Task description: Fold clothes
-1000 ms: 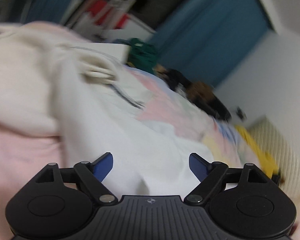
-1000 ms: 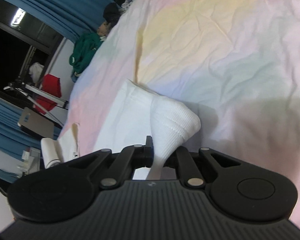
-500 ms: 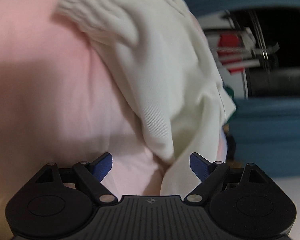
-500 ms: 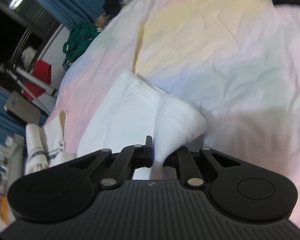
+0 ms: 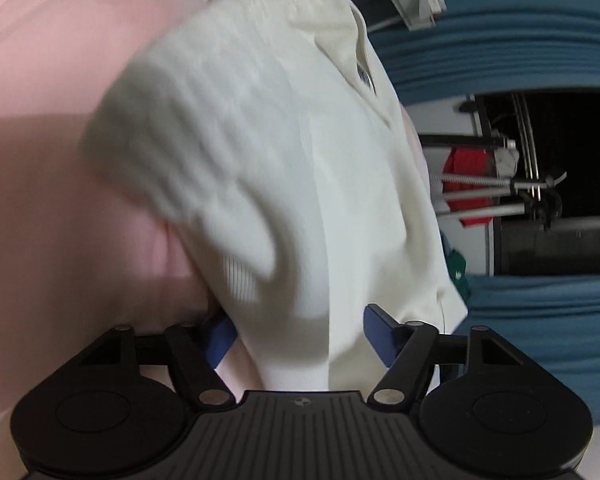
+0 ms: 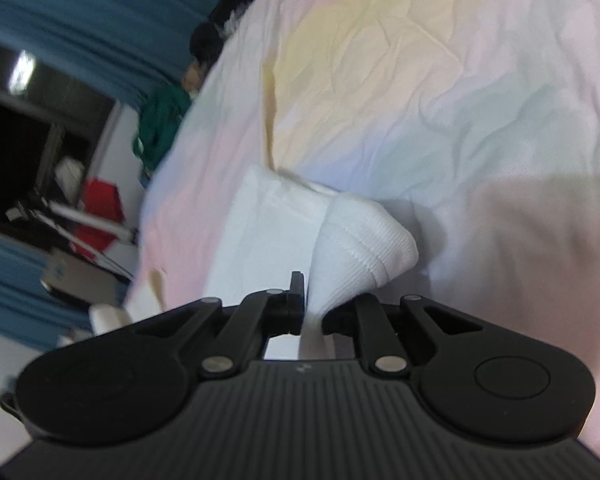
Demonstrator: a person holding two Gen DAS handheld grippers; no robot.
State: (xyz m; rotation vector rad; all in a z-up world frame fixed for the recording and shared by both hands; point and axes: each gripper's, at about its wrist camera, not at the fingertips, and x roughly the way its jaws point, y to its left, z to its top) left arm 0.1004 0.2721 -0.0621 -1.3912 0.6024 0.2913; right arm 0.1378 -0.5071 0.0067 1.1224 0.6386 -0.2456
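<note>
Since the earlier frames the left gripper (image 5: 300, 336) has come closer to the cream sweater (image 5: 284, 168), whose fabric now fills the space between its blue fingers (image 5: 220, 336), and those fingers stand a little nearer together than before. They are still spread apart, with the cloth running between them but not pinched. The sweater lies on the pink part of the bedsheet (image 5: 48, 184), its ribbed cuff blurred, with its collar toward the blue curtain (image 5: 512, 36).

The right gripper (image 6: 312, 312) has barely shifted. Its jaws stay clamped tight on a ribbed edge of the white garment (image 6: 268, 232), which is drawn up into a cone at the pinch. The rest of that garment lies flat on the pastel bedsheet (image 6: 440, 100).
</note>
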